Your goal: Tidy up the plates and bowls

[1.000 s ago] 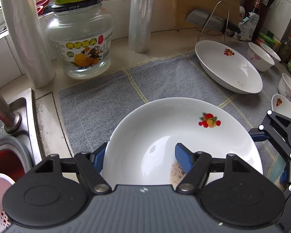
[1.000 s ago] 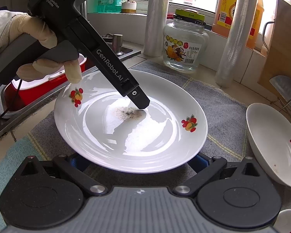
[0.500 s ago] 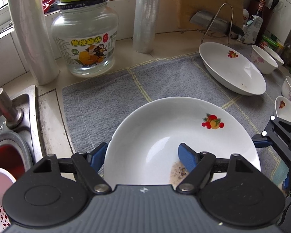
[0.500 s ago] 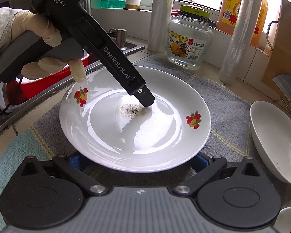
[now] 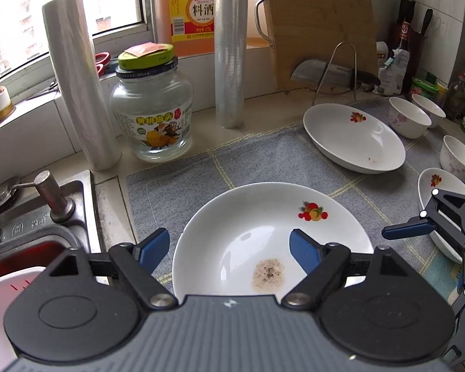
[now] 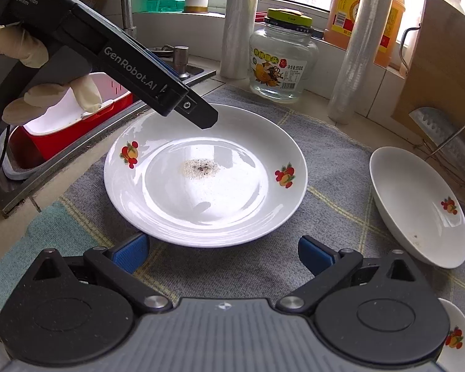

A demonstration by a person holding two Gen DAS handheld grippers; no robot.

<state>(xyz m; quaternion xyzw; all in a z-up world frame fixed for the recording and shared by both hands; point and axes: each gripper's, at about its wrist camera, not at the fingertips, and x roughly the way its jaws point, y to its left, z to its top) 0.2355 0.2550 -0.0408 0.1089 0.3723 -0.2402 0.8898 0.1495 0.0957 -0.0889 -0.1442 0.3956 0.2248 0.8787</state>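
Observation:
A white plate (image 5: 263, 232) with fruit prints and a brown food stain lies flat on the grey cloth (image 5: 263, 158). My left gripper (image 5: 228, 251) hovers above its near-left rim. Its jaws are opening and the pads touch nothing. In the right wrist view the left gripper's fingers (image 6: 201, 117) hang over the far rim of the plate (image 6: 201, 204), held by a gloved hand (image 6: 46, 96). My right gripper (image 6: 223, 255) is open just short of the plate's near edge, nothing between its fingers. A second plate (image 5: 353, 136) sits to the right. Beyond it stand small bowls (image 5: 409, 117).
A glass jar (image 5: 152, 117) and two film rolls (image 5: 77, 93) stand behind the cloth. The sink (image 5: 31, 217) with a red and white basin (image 6: 77, 117) lies to the left. A cleaver on a wire rack (image 5: 325, 71) and a cutting board (image 5: 319, 24) stand at the back right.
My left gripper has let go of the plate's rim, widened its jaws and risen back off the plate. The plate stays on the cloth. My right gripper has drawn back slightly.

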